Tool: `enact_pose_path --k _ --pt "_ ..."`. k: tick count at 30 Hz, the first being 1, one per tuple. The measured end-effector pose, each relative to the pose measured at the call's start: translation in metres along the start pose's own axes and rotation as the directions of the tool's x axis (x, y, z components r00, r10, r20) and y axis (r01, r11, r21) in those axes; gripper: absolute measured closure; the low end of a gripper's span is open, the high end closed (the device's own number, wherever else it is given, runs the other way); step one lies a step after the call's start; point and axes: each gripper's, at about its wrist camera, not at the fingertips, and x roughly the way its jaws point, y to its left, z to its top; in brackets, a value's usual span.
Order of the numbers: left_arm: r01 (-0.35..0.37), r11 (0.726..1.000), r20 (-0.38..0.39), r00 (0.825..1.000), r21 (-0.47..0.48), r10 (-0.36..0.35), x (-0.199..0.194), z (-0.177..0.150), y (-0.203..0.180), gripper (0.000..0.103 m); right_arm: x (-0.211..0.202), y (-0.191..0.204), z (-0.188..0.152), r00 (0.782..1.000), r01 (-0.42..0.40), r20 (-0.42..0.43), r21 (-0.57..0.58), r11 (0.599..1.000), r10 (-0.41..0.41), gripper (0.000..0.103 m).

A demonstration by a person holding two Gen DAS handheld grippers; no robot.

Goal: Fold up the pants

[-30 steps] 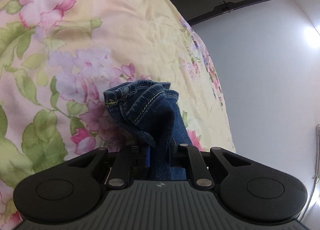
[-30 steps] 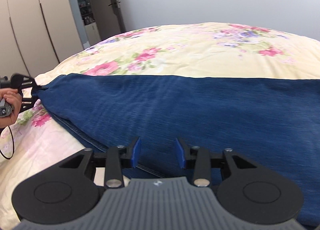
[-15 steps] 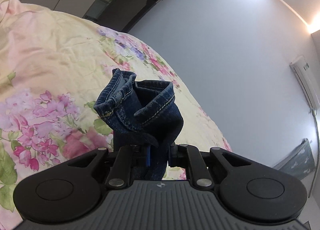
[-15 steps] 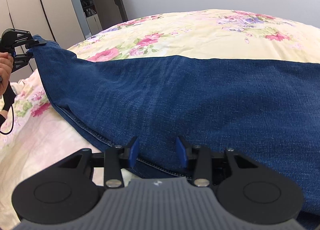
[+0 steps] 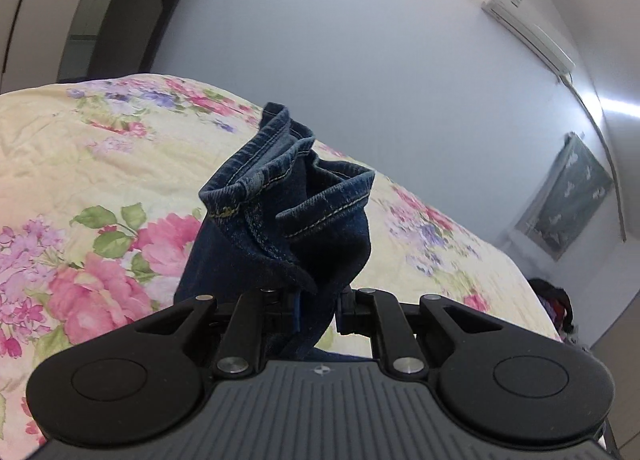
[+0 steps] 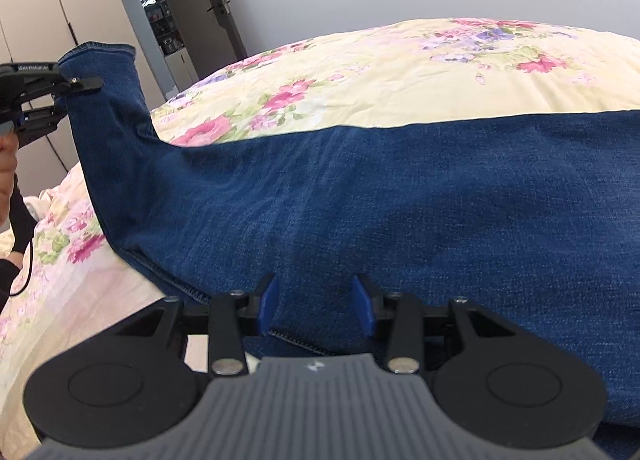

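We see the jeans [image 6: 400, 199] spread flat across the floral bedspread [image 6: 400, 71], most of the denim lying on the bed, with one end lifted off it at the left of the right wrist view.

Our left gripper [image 5: 316, 310] is clenched on that lifted end. In the left wrist view the hems [image 5: 288, 195] bunch up and stand above the jaws, the stitched cuffs folded over one another, while the cloth passes down between the two fingers and out of sight under the gripper body. In the right wrist view the same gripper [image 6: 60, 93] shows at the far left, raised above the bed, and the denim hangs from it in a steep slope down to the flat part.

Our right gripper [image 6: 316, 306] has its jaws released, the blue pads [image 6: 268, 300] well apart with nothing between them. It sits low at the near edge of the jeans, where a seam [image 6: 176, 284] runs along the border next to the bedspread. The denim lies just ahead of and under the fingertips; we cannot tell whether they touch it.

Behind the bed, a door [image 6: 200, 3] stands open, and an air conditioner [image 5: 528, 35] hangs on the wall.
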Motion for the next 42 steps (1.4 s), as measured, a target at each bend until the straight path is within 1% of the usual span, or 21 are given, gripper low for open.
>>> enact_pose_path --k 3,5,8,12,14,17,21,24,26,27,28,29,30,32,33,34,35,37,40,41,42 --pt "0.007 0.994 -0.034 0.999 0.105 -0.004 0.009 -0.016 -0.025 0.087 -0.004 -0.005 0.003 1.0 0.008 0.025 0.02 1.0 -0.008 0.065" --pt "-0.005 0.978 -0.052 0.999 0.208 0.016 0.015 -0.029 -0.044 0.087 -0.006 -0.007 0.004 0.999 0.012 0.034 0.031 0.999 -0.014 0.065" --pt "-0.029 0.928 -0.078 0.995 0.372 0.063 0.026 -0.054 -0.075 0.087 -0.006 -0.01 0.005 0.999 0.019 0.035 0.042 0.999 -0.021 0.065" --pt "-0.019 0.854 -0.125 0.987 0.521 0.098 0.037 -0.098 -0.107 0.087 -0.006 -0.012 0.004 0.999 0.023 0.033 0.051 0.998 -0.024 0.065" --pt "-0.001 0.798 -0.137 0.985 0.602 0.105 0.038 -0.124 -0.122 0.087 -0.006 -0.012 0.003 0.999 0.025 0.035 0.053 0.998 -0.027 0.065" --pt "0.006 0.696 -0.13 0.983 0.718 0.126 0.036 -0.162 -0.134 0.087 -0.006 -0.013 0.003 0.999 0.026 0.037 0.061 0.998 -0.029 0.065" --pt "-0.017 0.548 -0.071 0.988 0.836 0.138 0.024 -0.198 -0.14 0.087 -0.005 -0.015 0.003 0.999 0.026 0.034 0.07 0.997 -0.029 0.065" --pt "-0.009 0.423 -0.059 0.987 0.906 0.147 0.021 -0.22 -0.142 0.076 -0.004 -0.016 0.003 0.999 0.025 0.032 0.071 0.997 -0.028 0.065" --pt "0.002 0.363 -0.069 0.983 0.932 0.17 0.026 -0.232 -0.144 0.073 -0.003 -0.018 0.004 0.999 0.02 0.031 0.08 0.997 -0.022 0.065" --pt "0.003 0.348 -0.071 0.98 0.937 0.183 0.028 -0.236 -0.145 0.073 -0.003 -0.019 0.004 0.999 0.013 0.03 0.095 0.995 -0.016 0.065" --pt "0.006 0.351 -0.079 0.978 0.936 0.193 0.03 -0.237 -0.145 0.073 -0.004 -0.022 0.006 1.0 0.006 0.03 0.116 0.993 -0.009 0.065" --pt "0.011 0.364 -0.09 0.976 0.931 0.201 0.032 -0.236 -0.146 0.073 -0.007 -0.029 0.009 0.999 -0.007 0.039 0.181 0.983 0.0 0.064" --pt "0.019 0.387 -0.105 0.973 0.922 0.204 0.032 -0.232 -0.147 0.073 -0.007 -0.029 0.009 0.999 -0.007 0.039 0.181 0.983 0.0 0.064" --pt "0.057 0.436 -0.151 0.971 0.898 0.186 0.028 -0.222 -0.148 0.065 -0.014 -0.037 0.015 0.998 -0.04 0.061 0.26 0.965 0.025 0.054" --pt "0.088 0.452 -0.18 0.97 0.888 0.165 0.024 -0.217 -0.148 0.055 -0.017 -0.04 0.017 0.997 -0.061 0.072 0.295 0.953 0.041 0.051" --pt "0.113 0.461 -0.202 0.968 0.88 0.148 0.02 -0.214 -0.147 0.045 -0.018 -0.044 0.021 0.994 -0.093 0.078 0.337 0.937 0.07 0.045" --pt "0.144 0.466 -0.23 0.964 0.873 0.134 0.016 -0.212 -0.147 0.044 -0.016 -0.049 0.025 0.988 -0.157 0.074 0.413 0.897 0.139 0.044" --pt "0.208 0.475 -0.291 0.95 0.855 0.109 0.007 -0.209 -0.145 0.037 -0.013 -0.05 0.026 0.983 -0.182 0.07 0.445 0.877 0.168 0.044" --pt "0.259 0.499 -0.333 0.941 0.827 0.065 -0.01 -0.201 -0.139 0.037 0.005 -0.046 0.031 0.968 -0.226 0.03 0.527 0.819 0.248 0.043" --pt "0.246 0.523 -0.321 0.945 0.816 0.058 -0.016 -0.195 -0.134 0.037 0.017 -0.038 0.036 0.958 -0.241 0.005 0.557 0.795 0.287 0.043" --pt "0.226 0.554 -0.307 0.95 0.801 0.055 -0.021 -0.186 -0.128 0.037 0.017 -0.038 0.036 0.958 -0.241 0.005 0.557 0.795 0.287 0.043"
